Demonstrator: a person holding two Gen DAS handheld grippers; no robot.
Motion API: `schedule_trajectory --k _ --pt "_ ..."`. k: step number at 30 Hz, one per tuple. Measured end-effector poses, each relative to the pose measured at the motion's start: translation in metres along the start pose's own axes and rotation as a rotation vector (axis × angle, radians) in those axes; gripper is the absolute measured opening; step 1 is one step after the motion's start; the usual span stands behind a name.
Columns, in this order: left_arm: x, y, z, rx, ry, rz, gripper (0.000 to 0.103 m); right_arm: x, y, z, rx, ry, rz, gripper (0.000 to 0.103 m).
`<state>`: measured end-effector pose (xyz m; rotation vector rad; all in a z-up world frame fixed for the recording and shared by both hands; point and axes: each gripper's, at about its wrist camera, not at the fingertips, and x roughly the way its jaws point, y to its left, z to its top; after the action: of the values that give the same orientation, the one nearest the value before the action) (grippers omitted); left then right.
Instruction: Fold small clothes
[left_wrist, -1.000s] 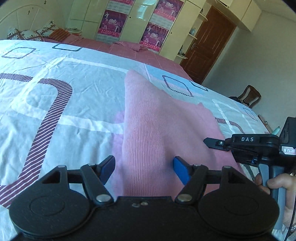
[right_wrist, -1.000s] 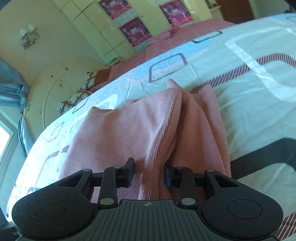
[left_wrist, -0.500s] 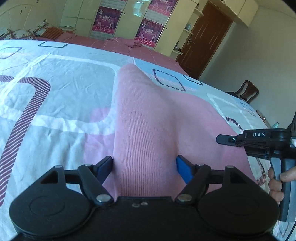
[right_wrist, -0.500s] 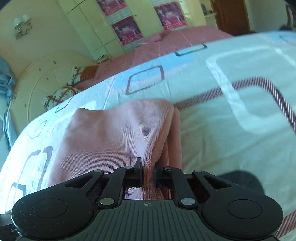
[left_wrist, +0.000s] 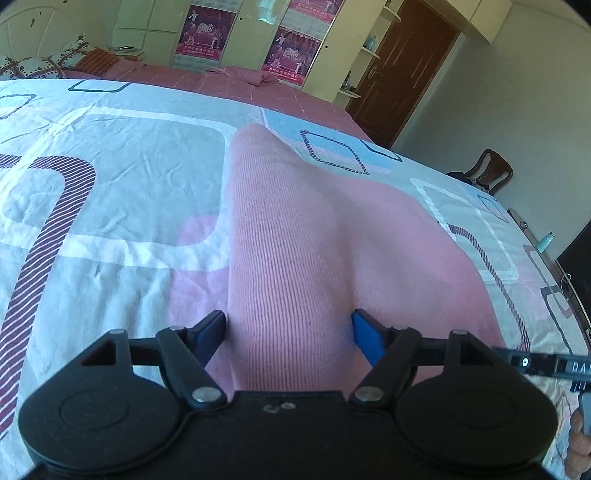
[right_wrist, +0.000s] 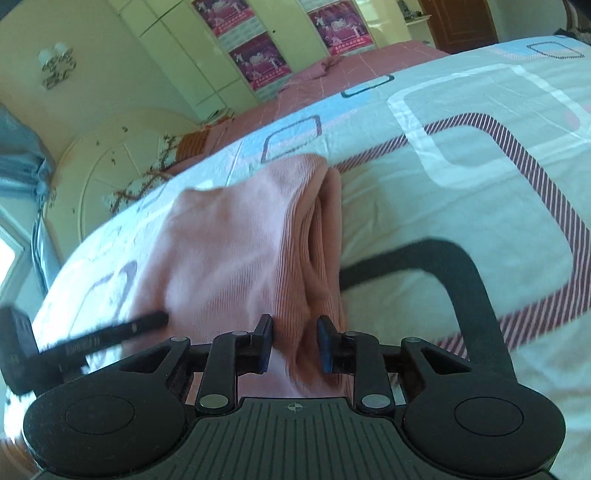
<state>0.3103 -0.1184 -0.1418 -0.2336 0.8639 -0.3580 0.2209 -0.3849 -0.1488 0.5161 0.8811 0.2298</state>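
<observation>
A pink ribbed knit garment (left_wrist: 295, 240) lies folded on the patterned bed sheet (left_wrist: 110, 166). My left gripper (left_wrist: 289, 332) is open and straddles a raised ridge of the garment. In the right wrist view, the garment (right_wrist: 229, 251) shows stacked layers along its right edge. My right gripper (right_wrist: 295, 339) has its jaws opening, and a bunched fold of the garment is still between them. The left gripper's black finger (right_wrist: 110, 332) reaches in from the left. The right gripper's finger (left_wrist: 546, 365) shows at the right edge of the left wrist view, above a hand (left_wrist: 580, 443).
The sheet (right_wrist: 480, 147) spreads wide to the right of the garment. A pink blanket (left_wrist: 240, 81) and pillows (left_wrist: 37, 62) lie at the far end by the headboard (right_wrist: 110, 173). Beyond stand a postered wardrobe (left_wrist: 207, 33), a door (left_wrist: 406, 66) and a chair (left_wrist: 491, 170).
The right jaws closed tight on the garment's fold, then parted again. The right gripper has shifted across the bed, and the left gripper's finger now shows beside it. The left gripper barely moved.
</observation>
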Motion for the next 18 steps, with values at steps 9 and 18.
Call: schedule_trajectory --k 9,18 --pt "-0.003 -0.011 0.006 0.052 0.031 0.049 0.074 0.007 0.000 -0.017 -0.004 0.067 -0.012 0.006" --pt "-0.003 -0.017 0.006 0.084 0.047 0.064 0.075 0.000 -0.013 -0.013 0.008 0.091 -0.039 0.005"
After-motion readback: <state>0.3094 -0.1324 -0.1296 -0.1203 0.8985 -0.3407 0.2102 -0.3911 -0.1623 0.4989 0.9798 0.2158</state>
